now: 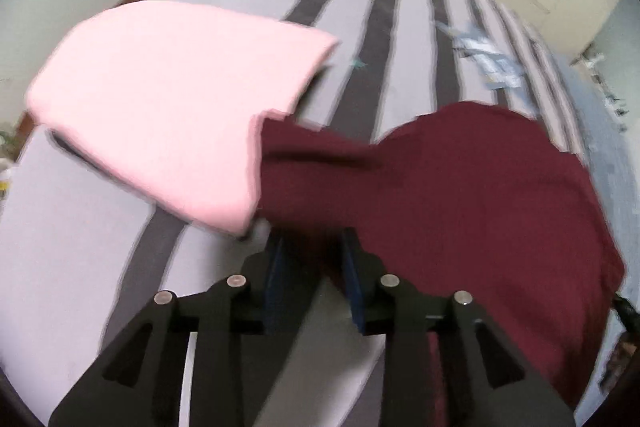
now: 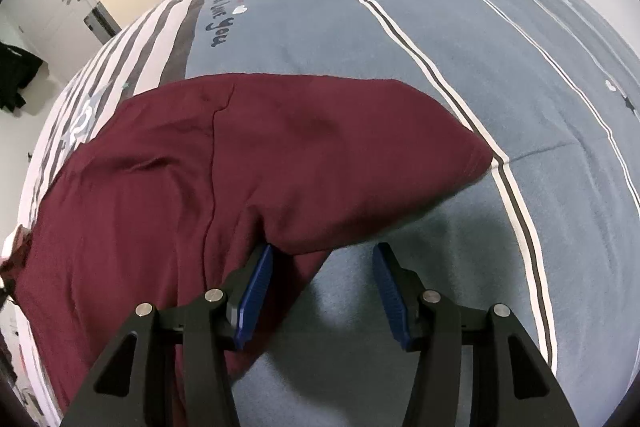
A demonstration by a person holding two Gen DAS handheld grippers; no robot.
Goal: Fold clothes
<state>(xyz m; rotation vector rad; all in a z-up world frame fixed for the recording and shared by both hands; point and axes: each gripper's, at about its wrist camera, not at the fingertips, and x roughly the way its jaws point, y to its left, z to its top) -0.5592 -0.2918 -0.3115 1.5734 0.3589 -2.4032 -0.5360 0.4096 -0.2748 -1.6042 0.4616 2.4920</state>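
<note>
I am working the maroon garment [image 2: 224, 163], limp and light, lying on the bed [image 2: 400, 39] beside a folded pink one [image 1: 160, 99]. Both jaws are standing apart: left hand-held gripper [image 1: 314, 247] straddling cloth, right hand-held gripper [image 2: 322, 263] empty. Hem corners are looking best.

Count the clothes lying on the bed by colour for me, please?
Pink garment: 1
Maroon garment: 1
Total: 2 pieces of clothing on the striped bedspread.
</note>
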